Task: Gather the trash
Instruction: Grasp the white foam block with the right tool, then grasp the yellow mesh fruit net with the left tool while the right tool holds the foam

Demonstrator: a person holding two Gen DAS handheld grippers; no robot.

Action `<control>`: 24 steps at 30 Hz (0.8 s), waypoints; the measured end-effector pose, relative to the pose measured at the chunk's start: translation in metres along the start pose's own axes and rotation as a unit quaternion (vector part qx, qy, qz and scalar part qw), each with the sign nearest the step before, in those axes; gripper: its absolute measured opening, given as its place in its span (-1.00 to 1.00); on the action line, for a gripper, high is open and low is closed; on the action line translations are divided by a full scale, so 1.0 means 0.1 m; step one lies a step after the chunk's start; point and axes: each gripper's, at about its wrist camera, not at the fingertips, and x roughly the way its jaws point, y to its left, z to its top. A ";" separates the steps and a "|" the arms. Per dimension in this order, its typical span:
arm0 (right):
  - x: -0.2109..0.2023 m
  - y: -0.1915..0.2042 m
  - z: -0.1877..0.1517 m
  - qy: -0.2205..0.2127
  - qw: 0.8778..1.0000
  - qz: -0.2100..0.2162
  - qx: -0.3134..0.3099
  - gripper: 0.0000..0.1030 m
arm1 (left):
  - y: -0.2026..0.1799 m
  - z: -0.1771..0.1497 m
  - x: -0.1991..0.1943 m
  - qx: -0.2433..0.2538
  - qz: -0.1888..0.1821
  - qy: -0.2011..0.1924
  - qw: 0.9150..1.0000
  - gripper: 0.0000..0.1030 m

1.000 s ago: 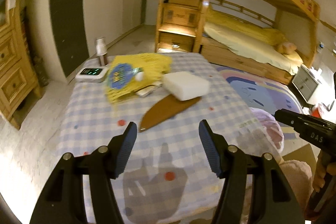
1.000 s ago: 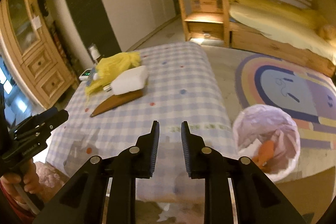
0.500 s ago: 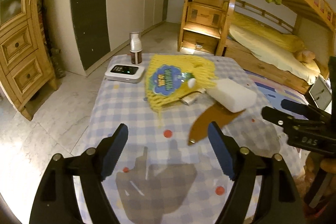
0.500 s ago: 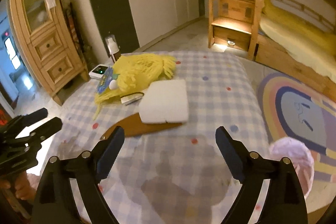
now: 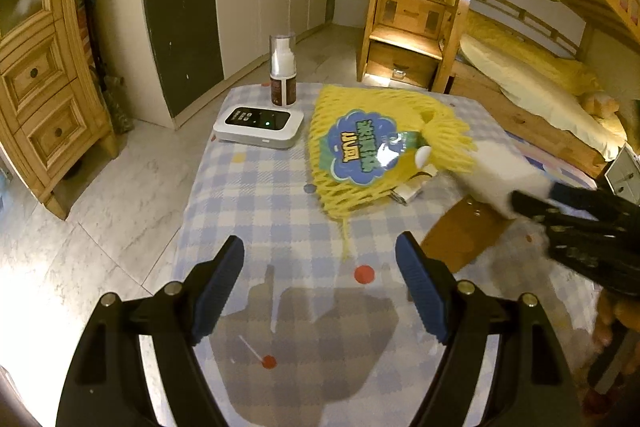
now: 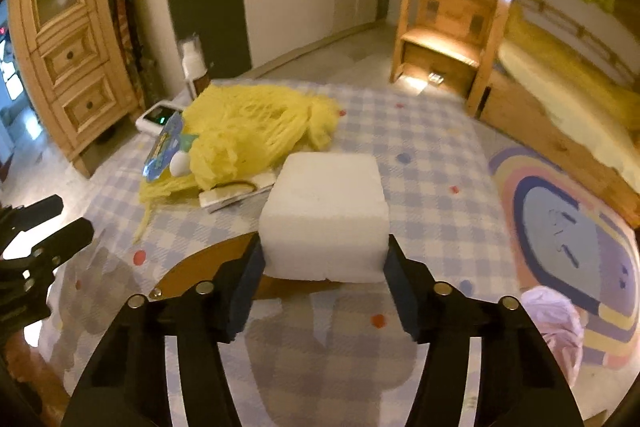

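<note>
The right gripper (image 6: pixel 324 263) had its jaws spread wide, one on either flank of the white foam block (image 6: pixel 326 211), the pads at or just short of its near lower corners; whether they already pressed the foam could not be told. To take the block cleanly, the jaws would probably best go a little deeper along its sides before closing, so the pads bear on the flat faces and not on the corners, and close gently, since foam of this kind likely dents or crumbles. The block rested on a brown card sheet (image 6: pixel 200 267) lying flat on the checked tabletop (image 6: pixel 432 155), so a straight lift should leave the sheet behind for a later pass. Just beyond the block, to the left of the jaws, lay a yellow mesh bag (image 6: pixel 256 131) with a blue label, touching a small flat white packet (image 6: pixel 236 193). Low to the right of the jaws, off the tabletop edge, a bin lined with a pale bag (image 6: pixel 556 323) stood on the floor, a likely drop point. The left gripper (image 5: pixel 320 283) hung over bare cloth with its jaws wide apart and nothing between them, the mesh bag ahead of it.
</note>
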 end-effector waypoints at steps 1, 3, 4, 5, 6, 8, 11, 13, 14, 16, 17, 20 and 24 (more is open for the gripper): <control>-0.09 -0.05 0.00 -0.013 1.000 -0.004 0.010 0.12 | 0.01 0.01 0.02 -0.001 0.001 0.000 1.000 0.48; -0.21 -0.12 0.02 -0.034 0.999 0.004 0.022 0.11 | 0.04 0.05 0.05 -0.003 0.004 -0.001 1.000 0.47; -0.30 -0.14 0.05 -0.050 0.998 0.013 0.025 0.12 | 0.05 0.08 0.07 -0.003 0.005 -0.002 1.000 0.47; -0.33 -0.14 0.08 -0.058 0.998 0.020 0.021 0.12 | 0.06 0.09 0.09 -0.003 0.007 -0.003 1.000 0.47; -0.35 -0.14 0.11 -0.062 0.998 0.024 0.019 0.12 | 0.07 0.12 0.11 -0.004 0.010 -0.004 1.000 0.46; -0.35 -0.08 0.20 -0.068 0.997 0.039 0.010 0.12 | 0.10 0.16 0.14 -0.007 0.011 -0.004 1.000 0.42; -0.30 0.06 0.30 -0.072 0.996 0.058 -0.007 0.12 | 0.14 0.21 0.17 -0.012 0.016 -0.003 1.000 0.40; -0.28 0.13 0.32 -0.074 0.995 0.071 -0.015 0.13 | 0.18 0.23 0.19 -0.015 0.017 0.000 1.000 0.40; -0.24 0.18 0.34 -0.070 0.995 0.071 -0.023 0.13 | 0.19 0.24 0.20 -0.016 0.016 0.001 1.000 0.40; -0.11 0.28 0.33 -0.048 0.997 0.053 -0.041 0.12 | 0.20 0.25 0.21 -0.016 0.012 0.001 1.000 0.40; -0.03 0.30 0.31 -0.030 0.998 0.040 -0.048 0.12 | 0.20 0.25 0.21 -0.015 0.010 0.001 1.000 0.40; 0.11 0.28 0.24 0.000 0.999 0.028 -0.046 0.12 | 0.18 0.25 0.25 -0.013 -0.004 0.005 1.000 0.40; 0.14 0.24 0.18 0.015 0.999 0.027 -0.045 0.12 | 0.14 0.27 0.34 -0.020 -0.029 0.013 0.999 0.40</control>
